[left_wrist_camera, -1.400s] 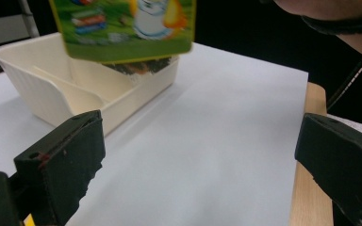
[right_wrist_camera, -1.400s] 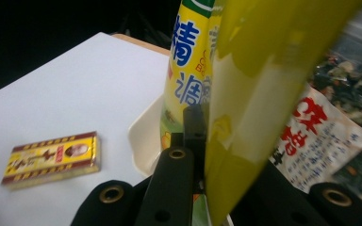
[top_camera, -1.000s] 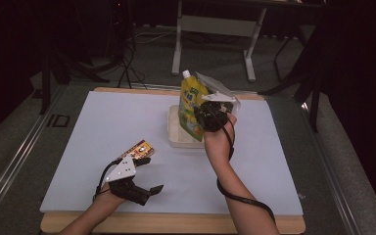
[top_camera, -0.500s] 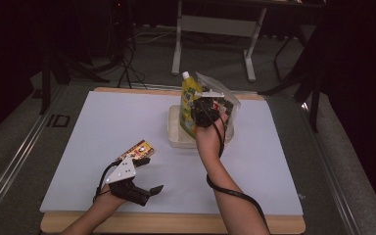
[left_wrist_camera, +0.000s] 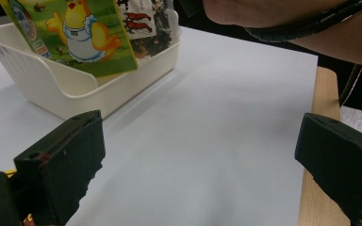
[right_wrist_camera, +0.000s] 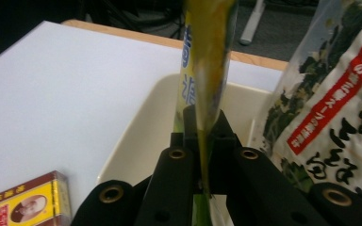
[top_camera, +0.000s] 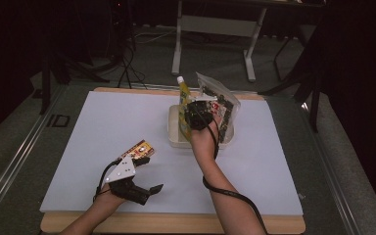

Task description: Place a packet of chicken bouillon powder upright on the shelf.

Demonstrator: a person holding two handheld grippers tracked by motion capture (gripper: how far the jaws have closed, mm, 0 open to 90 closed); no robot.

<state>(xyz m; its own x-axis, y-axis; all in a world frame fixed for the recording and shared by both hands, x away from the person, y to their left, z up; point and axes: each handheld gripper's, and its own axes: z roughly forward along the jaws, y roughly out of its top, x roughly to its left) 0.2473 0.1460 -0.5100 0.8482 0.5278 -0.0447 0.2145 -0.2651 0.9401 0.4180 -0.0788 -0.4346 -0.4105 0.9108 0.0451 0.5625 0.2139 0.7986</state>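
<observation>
White tabletop (top_camera: 103, 127); yellow pouch (right_wrist_camera: 206, 56) pinched upright between right tool (right_wrist_camera: 202, 136) jaws.

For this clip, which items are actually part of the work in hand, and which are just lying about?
In play:
- right gripper, shut on the yellow-green spout pouch
- cream basket, which the pouch is in
- dark seaweed bag, standing in the same basket

Lying about:
- yellow and red box on the white mat, just ahead of the open left gripper
- metal stand behind the table

White mat (top_camera: 103, 127) lies open; basket (top_camera: 174, 129) and box (top_camera: 138, 149) obstruct.
</observation>
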